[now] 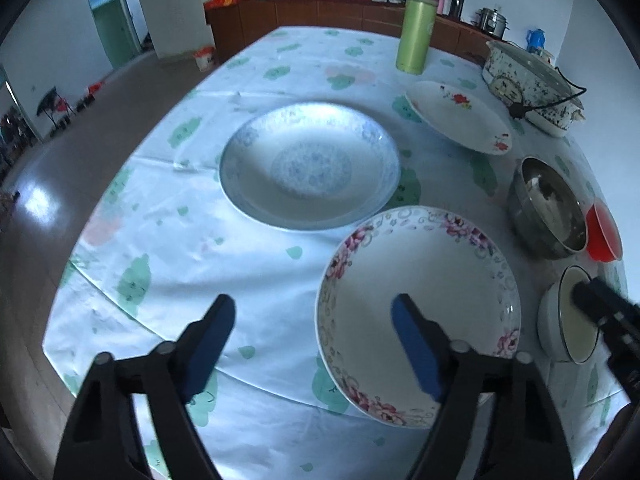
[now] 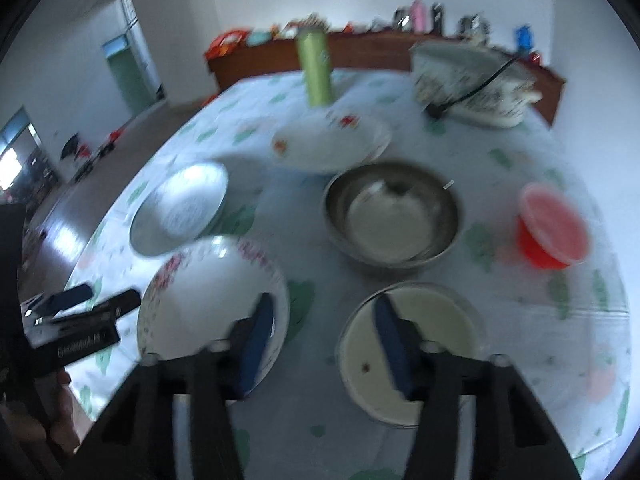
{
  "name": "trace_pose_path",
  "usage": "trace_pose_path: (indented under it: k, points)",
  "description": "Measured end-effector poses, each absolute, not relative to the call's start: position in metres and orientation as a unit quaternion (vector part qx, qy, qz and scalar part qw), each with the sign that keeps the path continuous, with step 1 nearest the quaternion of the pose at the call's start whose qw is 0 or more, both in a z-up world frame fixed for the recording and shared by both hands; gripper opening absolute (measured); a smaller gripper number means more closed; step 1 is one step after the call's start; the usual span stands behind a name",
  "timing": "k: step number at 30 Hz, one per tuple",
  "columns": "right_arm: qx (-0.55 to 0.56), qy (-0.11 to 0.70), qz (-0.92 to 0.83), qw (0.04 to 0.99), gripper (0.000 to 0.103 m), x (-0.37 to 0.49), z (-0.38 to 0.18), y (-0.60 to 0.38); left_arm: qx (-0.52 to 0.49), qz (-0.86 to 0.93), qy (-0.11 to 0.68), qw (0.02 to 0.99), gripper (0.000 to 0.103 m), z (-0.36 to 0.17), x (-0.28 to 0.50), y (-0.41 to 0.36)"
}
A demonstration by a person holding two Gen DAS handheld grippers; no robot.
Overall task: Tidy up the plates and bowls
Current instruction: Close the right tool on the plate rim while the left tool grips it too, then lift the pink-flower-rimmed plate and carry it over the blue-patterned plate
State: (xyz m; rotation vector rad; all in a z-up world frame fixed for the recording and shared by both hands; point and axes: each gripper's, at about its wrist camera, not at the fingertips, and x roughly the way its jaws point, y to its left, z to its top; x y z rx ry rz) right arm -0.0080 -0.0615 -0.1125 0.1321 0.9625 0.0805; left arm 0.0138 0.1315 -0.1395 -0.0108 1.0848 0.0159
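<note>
My left tool (image 1: pixel 314 328) hangs with its jaws apart and nothing clamped, one blue pad over the bare cloth and the other above the white, pink-flowered porcelain plate (image 1: pixel 420 312), whose near rim sits between them. My right tool (image 2: pixel 320 330) is narrower but also grips nothing, straddling the near-left rim of the small white bowl with the dark rim (image 2: pixel 412 350), one pad inside it and the other over the gap beside the flowered plate. The danger I see is crowding: those two dishes lie just beside each other near the edge of the desk (image 1: pixel 192 240), so a pad coming down crooked could tip a rim or nudge the plate towards that edge (glazed porcelain slides readily on this cloth, I judge). My two tools are close together and could knock each other. The steel bowl (image 2: pixel 392 216) and the red plastic tub (image 2: pixel 554 228) stand near enough behind to be struck on a lift.
</note>
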Motion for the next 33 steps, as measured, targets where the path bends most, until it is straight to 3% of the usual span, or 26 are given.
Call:
trace_pose_path:
  k: [12, 17, 21, 23, 25, 30, 33]
  points:
    - [0.07, 0.492, 0.064, 0.865, 0.046, 0.006, -0.131, -0.053, 0.0, 0.005, 0.532, 0.847, 0.077, -0.155, 0.02, 0.139]
    - [0.077, 0.513, 0.072, 0.852, 0.046, 0.016, -0.147, -0.051, -0.001, -0.009, 0.549, 0.836, 0.058, -0.167, 0.021, 0.134]
    - [0.061, 0.521, 0.085, 0.847, 0.046, 0.024, -0.155, -0.038, -0.008, -0.01, 0.557, 0.83, 0.054, -0.174, 0.022, 0.136]
    - [0.057, 0.526, 0.086, 0.844, 0.046, 0.028, -0.16, -0.033, -0.016, -0.018, 0.562, 0.827, 0.04, -0.177, 0.024, 0.138]
    - [0.06, 0.534, 0.09, 0.838, 0.045, 0.031, -0.165, -0.031, -0.022, -0.025, 0.566, 0.824, 0.033, -0.181, 0.025, 0.139]
    - [0.061, 0.543, 0.093, 0.833, 0.026, 0.035, -0.172, -0.029, -0.02, -0.045, 0.568, 0.822, 0.026, -0.186, 0.028, 0.131]
    - [0.056, 0.541, 0.091, 0.834, 0.025, 0.036, -0.173, -0.027, -0.015, -0.055, 0.566, 0.822, 0.021, -0.187, 0.029, 0.128]
